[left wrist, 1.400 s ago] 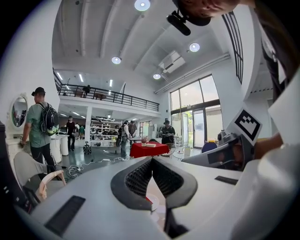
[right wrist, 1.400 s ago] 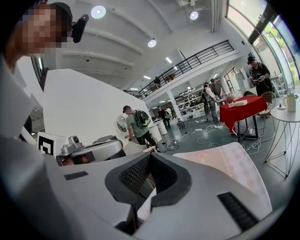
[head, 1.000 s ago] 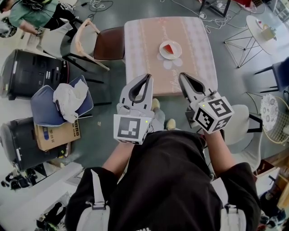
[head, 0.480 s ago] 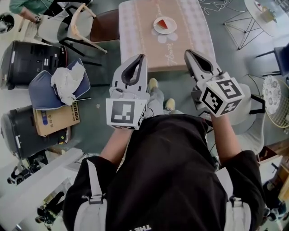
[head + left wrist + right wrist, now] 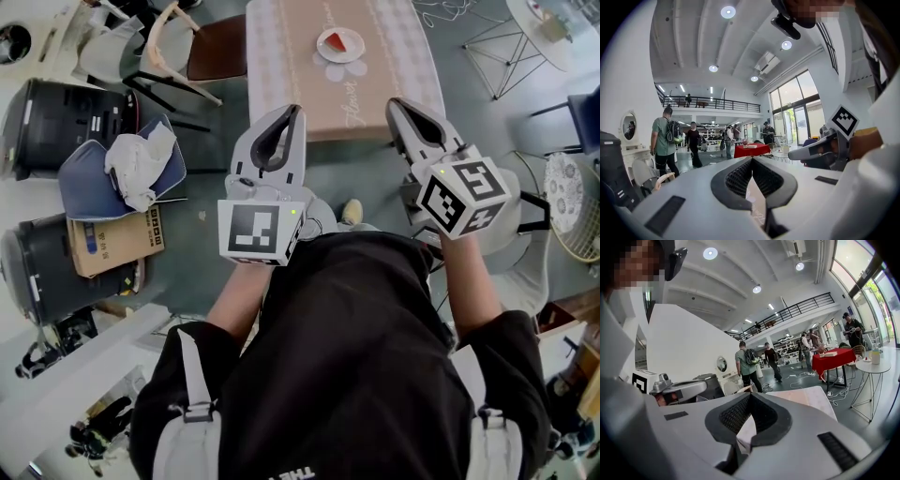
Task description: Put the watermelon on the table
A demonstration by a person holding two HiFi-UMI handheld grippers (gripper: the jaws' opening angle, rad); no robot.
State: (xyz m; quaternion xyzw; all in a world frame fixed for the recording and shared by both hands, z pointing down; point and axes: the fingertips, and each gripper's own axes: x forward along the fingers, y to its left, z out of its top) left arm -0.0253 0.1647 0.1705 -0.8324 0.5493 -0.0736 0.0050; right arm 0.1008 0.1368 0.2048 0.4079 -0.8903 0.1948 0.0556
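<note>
A red watermelon slice [image 5: 342,43] lies on a white plate [image 5: 325,52], which stands on the table [image 5: 291,66] with its pink cloth, at the top of the head view. Both grippers are held side by side over the floor, short of the table's near edge. The left gripper [image 5: 294,110] is shut with nothing in it, and so is the right gripper [image 5: 393,101]. In the left gripper view the closed jaws of that gripper [image 5: 751,159] point level across the hall. The right gripper [image 5: 750,395] points the same way, with the table [image 5: 813,397] just beyond it.
A wooden chair with a brown seat [image 5: 214,56] stands at the table's left. Two black bins [image 5: 61,122], a blue cushion with white cloth [image 5: 122,173] and a cardboard box [image 5: 112,248] lie at left. A white stool [image 5: 511,234] is at right. People [image 5: 663,140] walk far off.
The table and plate have slid up the head view, and the floor items at left have shifted slightly as the view moved. Both grippers stay shut and rise slightly in the frame.
</note>
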